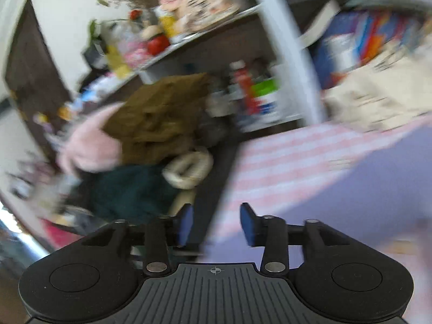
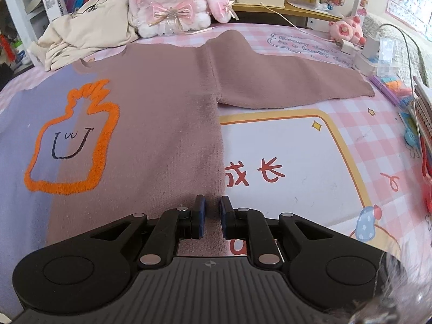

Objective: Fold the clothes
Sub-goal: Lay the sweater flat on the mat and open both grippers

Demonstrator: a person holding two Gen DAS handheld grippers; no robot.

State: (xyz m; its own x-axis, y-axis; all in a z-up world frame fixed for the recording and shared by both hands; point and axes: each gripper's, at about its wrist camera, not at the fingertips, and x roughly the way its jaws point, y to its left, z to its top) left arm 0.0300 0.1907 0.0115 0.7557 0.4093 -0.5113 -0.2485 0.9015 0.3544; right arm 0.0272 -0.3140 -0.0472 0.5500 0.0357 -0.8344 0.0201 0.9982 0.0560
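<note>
Since the sweater (image 2: 151, 124) is a fuzzy knit, half mauve-brown and half lilac with an orange hot-water-bottle outline (image 2: 73, 140) stitched on the front, I'd guess it handles soft and floppy, fairly light, a bit grippy and not slippery or fragile at all. It lies spread flat and face up on the table, body toward the camera, and 1 sleeve (image 2: 291, 81) stretches straight out to the right. No fold shows in the part I can see. My pick for grab spots would be the side seam edge and hem, or the sleeve cuff, since pinching the middle of a knit like that would probably just bunch it up. The right tongs (image 2: 212, 216) hover right over the sweater's right edge near the bottom, with a narrow gap between the blue pads and no fabric visibly in it. The left tongs (image 1: 216, 224) are spread wide and hold nothing; that view is badly blurred and aimed off past the table edge at a heap of clothes (image 1: 151, 140). Underneath is a pink gingham table cover (image 2: 364, 124) with a cartoon panel, smooth-looking, so the knit should slide a little when dragged. A beige garment (image 2: 86, 32) sits crumpled at the back left beside a plush bunny (image 2: 170, 2), with books, chargers and pens crowding the far and right edges.
</note>
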